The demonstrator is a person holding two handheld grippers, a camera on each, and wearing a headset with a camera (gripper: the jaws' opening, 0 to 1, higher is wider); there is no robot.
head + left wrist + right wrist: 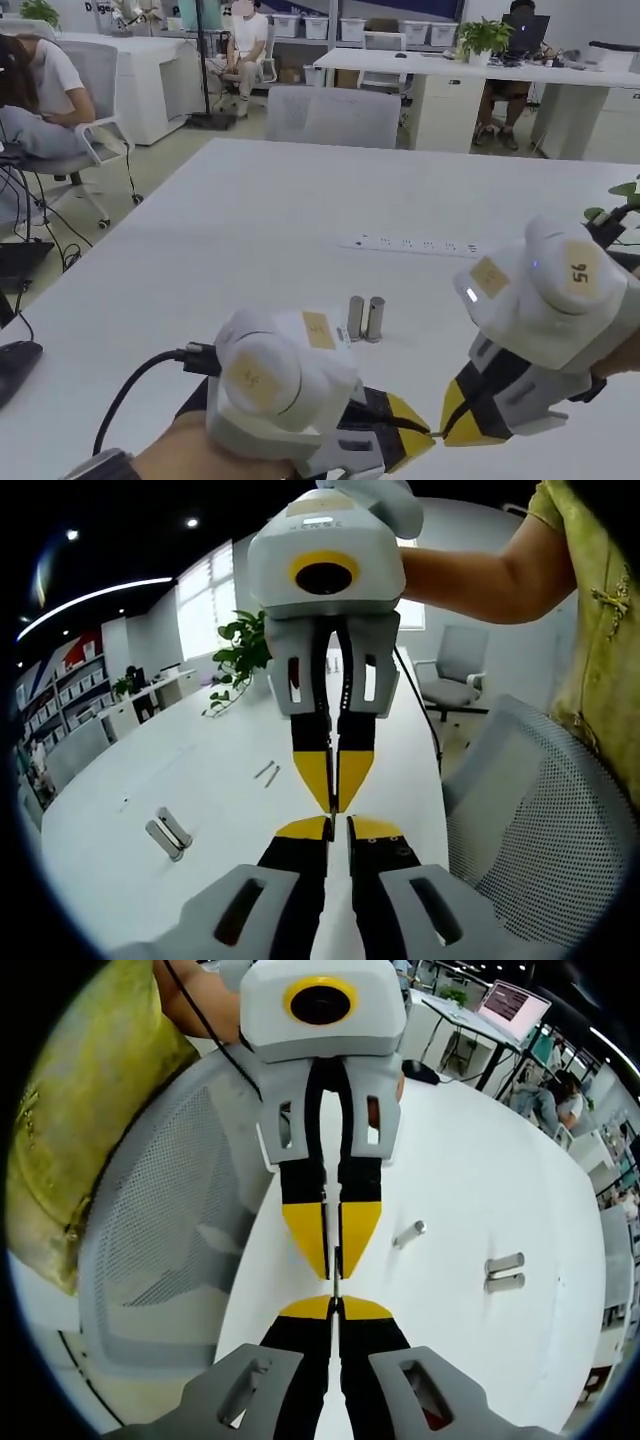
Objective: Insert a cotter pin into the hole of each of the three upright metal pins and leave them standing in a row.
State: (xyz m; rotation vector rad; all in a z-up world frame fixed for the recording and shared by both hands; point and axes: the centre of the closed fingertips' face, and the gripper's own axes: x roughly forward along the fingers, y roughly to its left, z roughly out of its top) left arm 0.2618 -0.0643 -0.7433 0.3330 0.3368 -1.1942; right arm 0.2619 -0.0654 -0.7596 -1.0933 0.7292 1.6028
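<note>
Tip to tip: you hold the left gripper (418, 438) and the right gripper (452, 420) nose to nose low over the near edge of the white bench (280, 220), each pair of fingers pressed together. In the right gripper view a thin sliver of metal (335, 1278) bridges the meeting tips; it is too fine to tell which pair clamps it. Two metal pins (356, 318) stand upright side by side just beyond the grippers. A third metal pin (408, 1233) lies on its side between the grippers and that pair. Two loose cotter pins (267, 772) lie on the bench, off toward the plant (238, 658)
</note>
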